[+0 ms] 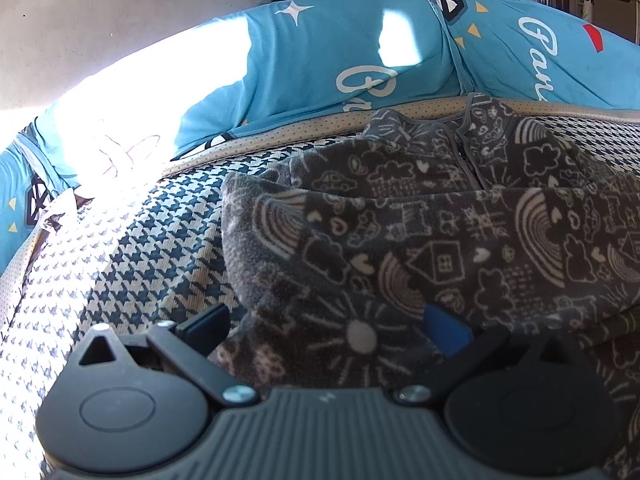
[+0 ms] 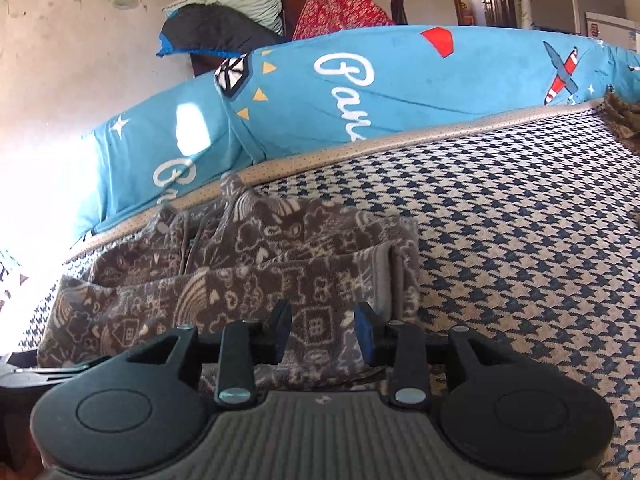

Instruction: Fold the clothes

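A grey fleece garment (image 1: 400, 220) with white doodles of houses, clouds and rainbows lies folded on the houndstooth cover (image 1: 160, 240), its zip and collar toward the back. My left gripper (image 1: 326, 326) is open wide over the garment's near left corner, and the fabric lies loose between its fingers (image 1: 204, 322). In the right wrist view the same garment (image 2: 240, 280) lies ahead and to the left. My right gripper (image 2: 323, 332) stands partly open at its near right end, above the fabric. Its blue pads (image 2: 366, 336) do not press on the cloth.
Blue cushions (image 2: 400, 80) with white script line the back behind a beige piped edge (image 2: 440, 132). The houndstooth cover (image 2: 520, 220) stretches away to the right. Red floral cloth (image 2: 340, 4) and a dark jacket (image 2: 208, 32) are piled behind. Sun glare washes out the left.
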